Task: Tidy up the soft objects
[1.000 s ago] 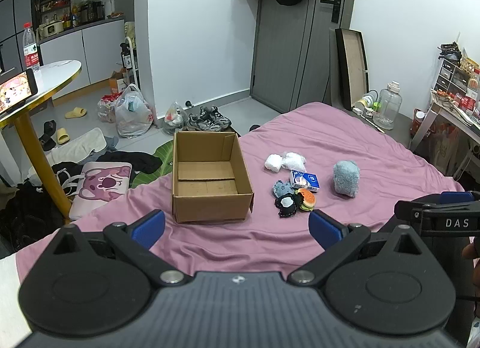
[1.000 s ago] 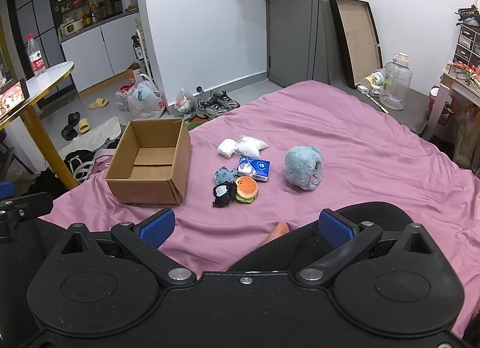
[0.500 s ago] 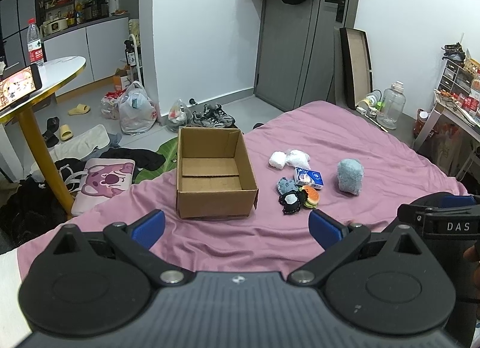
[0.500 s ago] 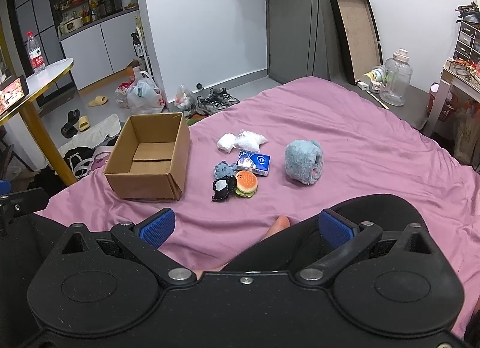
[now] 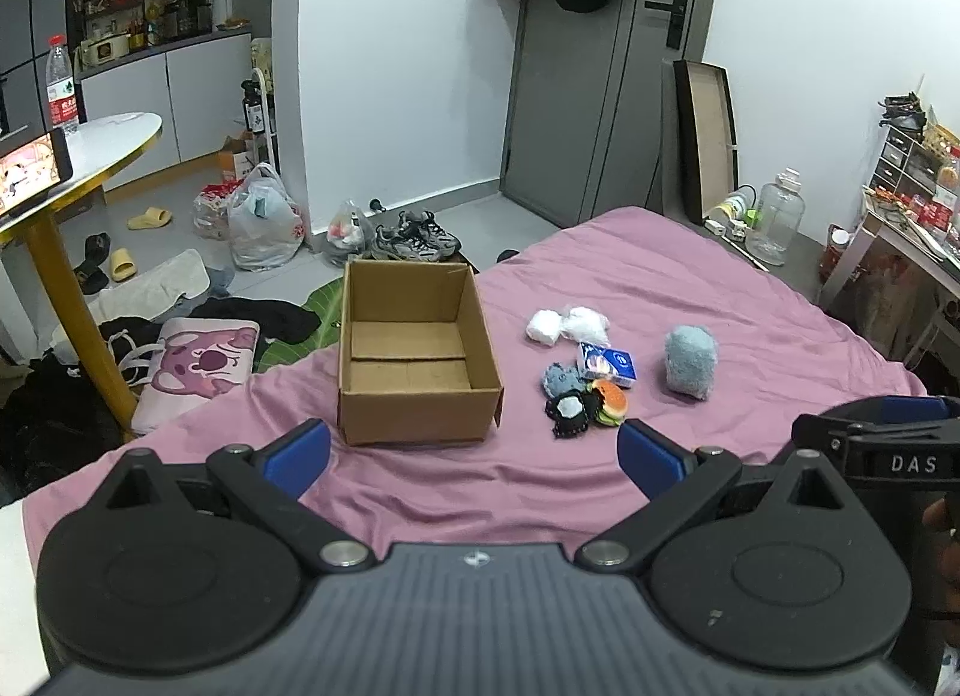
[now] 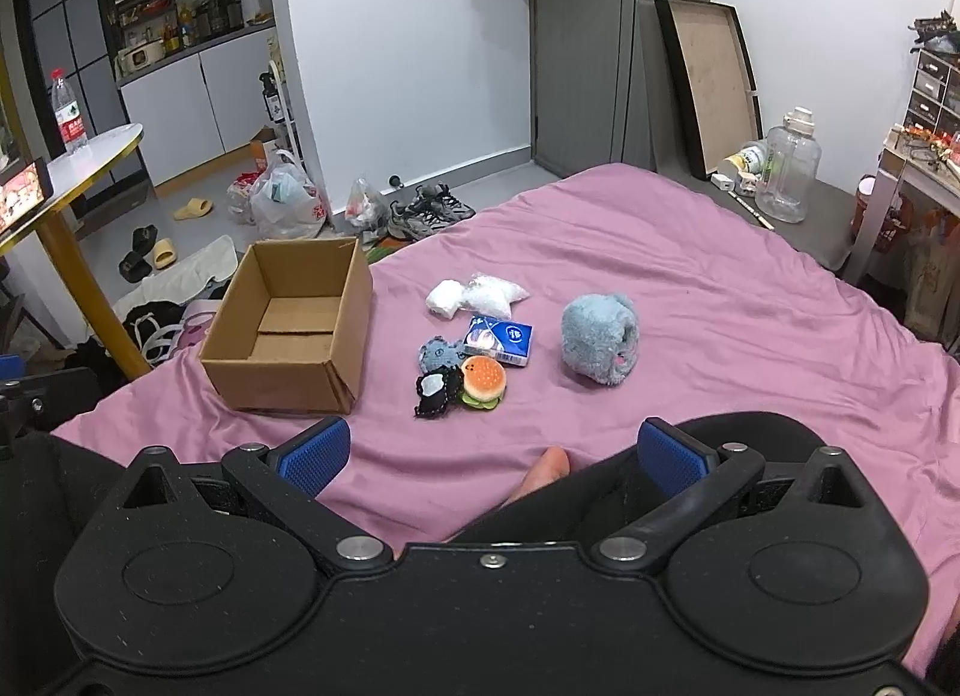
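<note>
Left gripper (image 5: 474, 456): spread wide, blue pads apart, nothing between them, held above the near edge of the pink bedsheet (image 5: 690, 276). Right gripper (image 6: 491, 449): likewise wide apart, gripping nothing, touching nothing; beyond it a toe (image 6: 549, 465) and a black-clad knee (image 6: 738, 438) resting on the sheet.

Seen only from the left: part of the right gripper's body at far right, lettered "DAS". Seen only from the right: a dark edge of the left gripper at far left, plus the knee and toe.

Cardboard box (image 5: 414, 354): open-topped, nothing inside, standing on the sheet ahead of the left gripper, nearer its left pad; ahead and left of the right gripper.

Soft items, right of the box and apart from both grippers: burger toy (image 6: 482, 381) touching a black-and-white toy (image 6: 433, 392); small grey toy (image 6: 438, 354) just behind; blue tissue pack (image 6: 501, 339); white bundle (image 6: 447, 299) beside a clear bag (image 6: 495, 293); fluffy blue-grey plush (image 6: 600, 339) standing apart to the right.
</note>
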Available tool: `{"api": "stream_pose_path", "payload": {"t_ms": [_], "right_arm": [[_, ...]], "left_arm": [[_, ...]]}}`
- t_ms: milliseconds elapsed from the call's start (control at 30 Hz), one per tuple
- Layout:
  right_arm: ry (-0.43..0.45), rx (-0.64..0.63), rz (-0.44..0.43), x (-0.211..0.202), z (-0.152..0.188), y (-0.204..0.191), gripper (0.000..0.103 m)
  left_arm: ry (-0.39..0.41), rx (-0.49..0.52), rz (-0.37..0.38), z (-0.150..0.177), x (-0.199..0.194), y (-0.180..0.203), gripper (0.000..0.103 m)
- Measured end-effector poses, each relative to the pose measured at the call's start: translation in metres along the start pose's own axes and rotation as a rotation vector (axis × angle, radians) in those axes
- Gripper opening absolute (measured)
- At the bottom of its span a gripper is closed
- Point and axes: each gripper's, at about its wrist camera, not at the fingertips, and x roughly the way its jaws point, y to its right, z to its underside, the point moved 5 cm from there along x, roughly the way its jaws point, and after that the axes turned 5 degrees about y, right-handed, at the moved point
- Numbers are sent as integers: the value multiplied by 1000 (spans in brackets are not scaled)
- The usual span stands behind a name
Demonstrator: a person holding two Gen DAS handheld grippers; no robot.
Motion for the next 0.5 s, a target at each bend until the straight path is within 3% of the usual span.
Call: {"api": "stream_pose_path", "payload": {"t_ms": [500], "right_arm": [[-47, 72, -6, 51, -16, 43, 103]], "left_arm": [[-23, 14, 23, -22, 57, 18, 101]]}}
